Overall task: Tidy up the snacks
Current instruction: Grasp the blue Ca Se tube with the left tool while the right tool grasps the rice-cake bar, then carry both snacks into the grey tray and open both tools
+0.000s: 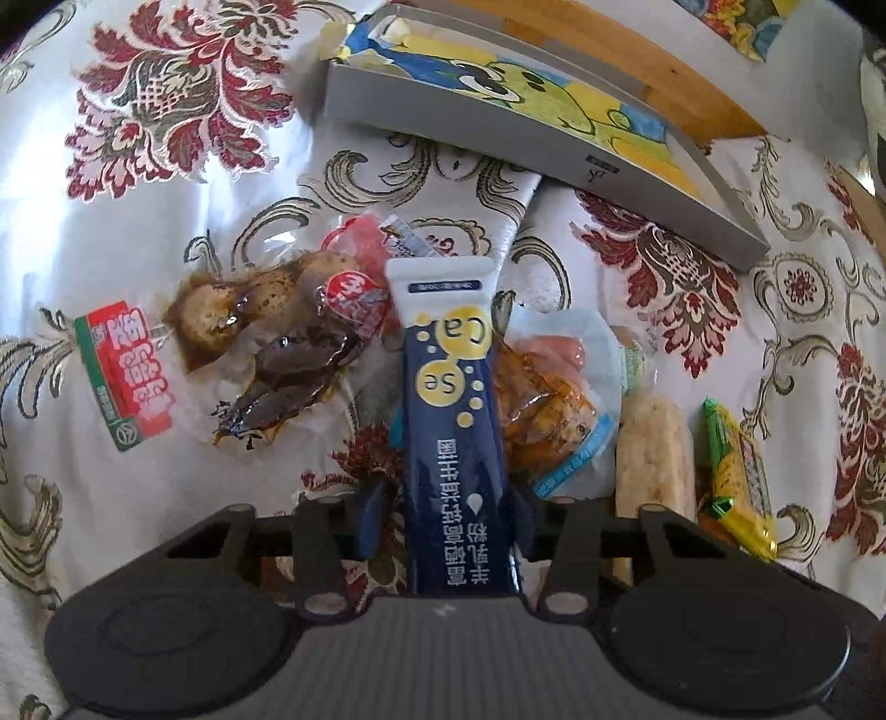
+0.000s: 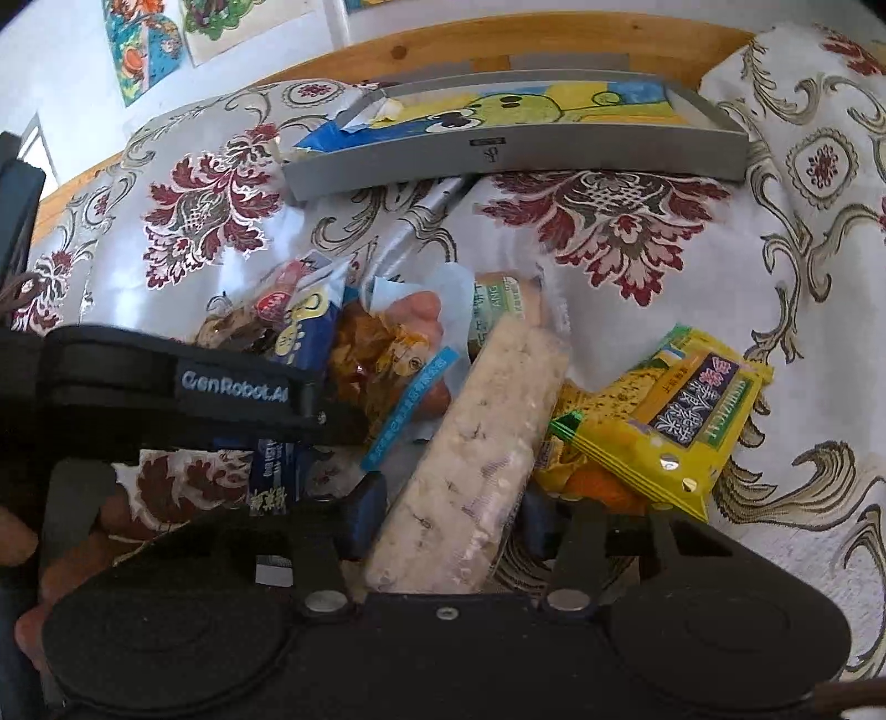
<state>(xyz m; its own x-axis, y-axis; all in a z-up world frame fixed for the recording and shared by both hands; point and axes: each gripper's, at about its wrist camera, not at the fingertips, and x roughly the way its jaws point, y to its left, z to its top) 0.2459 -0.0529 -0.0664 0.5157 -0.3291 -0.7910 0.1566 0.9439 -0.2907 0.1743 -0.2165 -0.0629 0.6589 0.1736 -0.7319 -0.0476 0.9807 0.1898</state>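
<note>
A pile of snack packets lies on a flowered cloth. My left gripper is shut on a dark blue stick sachet marked "Ca Se", which points away toward the grey tray. My right gripper is shut on a pale puffed-rice bar in clear wrap; the same bar shows in the left wrist view. In the right wrist view, the left gripper reaches in from the left, still on the blue sachet. The grey tray stands behind the pile, lined with a cartoon drawing.
Left of the sachet lie brown vacuum-packed meats and a red-and-green packet. An orange snack in a clear-blue bag and a yellow-green packet lie to the right. A wooden rail and wall drawings lie beyond the tray. A hand shows at far left.
</note>
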